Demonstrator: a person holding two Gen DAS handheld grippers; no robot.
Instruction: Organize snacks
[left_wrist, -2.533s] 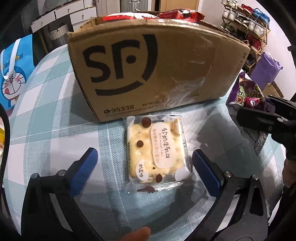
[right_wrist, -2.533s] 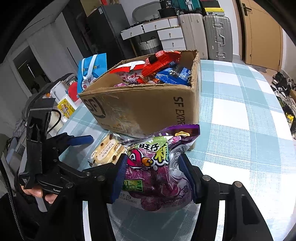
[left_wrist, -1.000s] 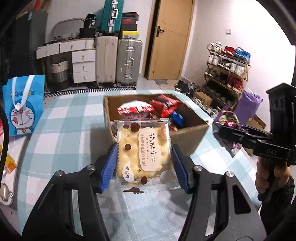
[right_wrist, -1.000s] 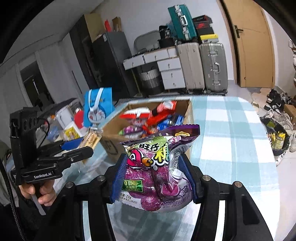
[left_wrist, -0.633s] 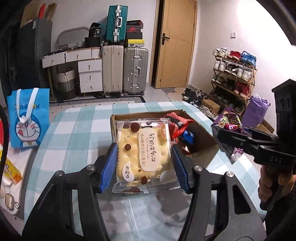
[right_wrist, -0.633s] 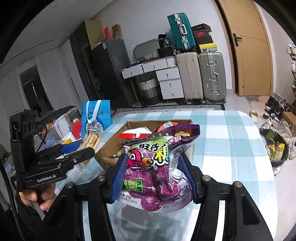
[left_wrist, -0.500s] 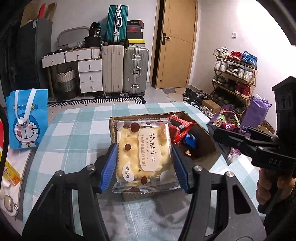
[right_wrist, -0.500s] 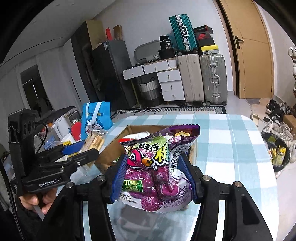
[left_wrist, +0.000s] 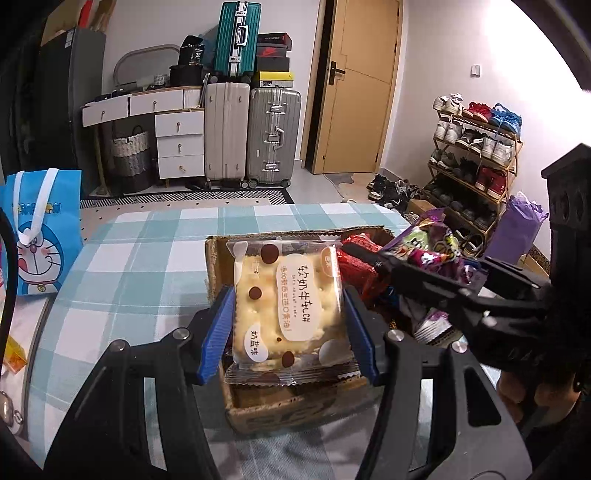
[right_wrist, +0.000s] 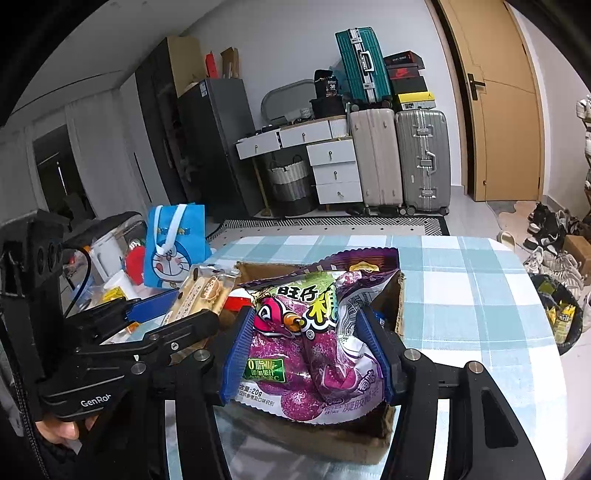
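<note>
My left gripper (left_wrist: 288, 328) is shut on a clear packet of yellow nougat crackers (left_wrist: 291, 306), held in the air over the near left part of the open cardboard box (left_wrist: 295, 410). My right gripper (right_wrist: 306, 350) is shut on a purple gummy candy bag (right_wrist: 314, 339) and hangs above the same box (right_wrist: 397, 306). In the left wrist view the right gripper (left_wrist: 436, 280) comes in from the right over the box with the purple bag (left_wrist: 428, 243). Red and blue snack packs (left_wrist: 354, 254) lie inside the box.
The box stands on a table with a blue-and-white checked cloth (left_wrist: 147, 266). A blue cartoon gift bag (left_wrist: 40, 236) stands at the table's left edge, with small items (right_wrist: 110, 273) near it. Suitcases, drawers, a door and a shoe rack (left_wrist: 476, 155) lie beyond the table.
Both grippers have moved forward with their packets and now hang over the box; the right gripper has drawn closer to the left one. Neither grip has changed.
</note>
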